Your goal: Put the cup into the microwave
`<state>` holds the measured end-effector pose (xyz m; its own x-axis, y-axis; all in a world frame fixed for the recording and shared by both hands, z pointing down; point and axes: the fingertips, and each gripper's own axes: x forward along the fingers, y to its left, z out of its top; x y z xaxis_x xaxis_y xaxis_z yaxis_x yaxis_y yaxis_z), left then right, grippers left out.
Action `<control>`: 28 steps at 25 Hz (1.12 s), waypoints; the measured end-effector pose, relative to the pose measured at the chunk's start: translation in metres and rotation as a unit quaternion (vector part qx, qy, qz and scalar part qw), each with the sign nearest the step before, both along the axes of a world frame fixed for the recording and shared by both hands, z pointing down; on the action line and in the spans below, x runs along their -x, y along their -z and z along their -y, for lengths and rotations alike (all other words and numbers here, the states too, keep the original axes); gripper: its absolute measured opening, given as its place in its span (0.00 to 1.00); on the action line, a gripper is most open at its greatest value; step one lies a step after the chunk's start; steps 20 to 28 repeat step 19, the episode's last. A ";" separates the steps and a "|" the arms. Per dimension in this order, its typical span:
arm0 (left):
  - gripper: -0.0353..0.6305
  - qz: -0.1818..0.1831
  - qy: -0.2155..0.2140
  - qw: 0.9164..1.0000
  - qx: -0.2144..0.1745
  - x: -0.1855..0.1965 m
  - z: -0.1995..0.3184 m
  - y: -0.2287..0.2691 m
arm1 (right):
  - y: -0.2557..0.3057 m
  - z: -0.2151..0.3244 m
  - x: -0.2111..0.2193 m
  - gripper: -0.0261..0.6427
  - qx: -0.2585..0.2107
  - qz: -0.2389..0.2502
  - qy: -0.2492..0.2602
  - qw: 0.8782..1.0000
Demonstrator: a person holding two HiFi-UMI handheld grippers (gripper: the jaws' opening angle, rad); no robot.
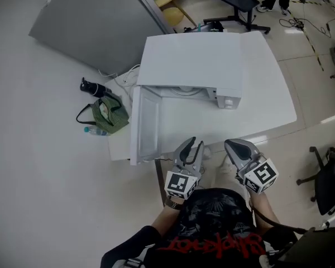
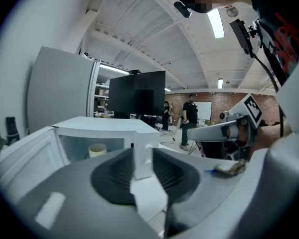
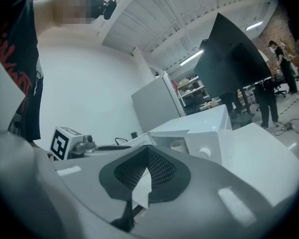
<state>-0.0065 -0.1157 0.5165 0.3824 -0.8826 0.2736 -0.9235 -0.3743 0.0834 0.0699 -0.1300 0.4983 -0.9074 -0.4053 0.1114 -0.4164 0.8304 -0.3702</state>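
A white microwave (image 1: 190, 60) stands on the white table (image 1: 271, 94) with its door (image 1: 145, 124) swung open to the left. A pale cup (image 2: 97, 150) sits inside the cavity and also shows in the right gripper view, cup (image 3: 178, 145). Both grippers hover at the table's near edge, in front of the opening and away from the cup. My left gripper (image 1: 192, 144) has a narrow gap between its jaws with nothing in it; left gripper (image 2: 142, 156). My right gripper (image 1: 230, 146) has its tips together and holds nothing; right gripper (image 3: 148, 151).
On the floor left of the table lie a green bag (image 1: 109, 115), a black object (image 1: 92, 86) and a small bottle (image 1: 95, 130). A grey panel (image 1: 95, 21) leans at the back left. An office chair (image 1: 324, 177) stands at the right. People stand far behind.
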 end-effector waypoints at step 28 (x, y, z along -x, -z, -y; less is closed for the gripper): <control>0.06 -0.020 -0.005 0.999 -0.028 0.060 -0.170 0.021 | 0.051 -0.130 0.085 0.04 -0.084 -0.033 0.035 0.995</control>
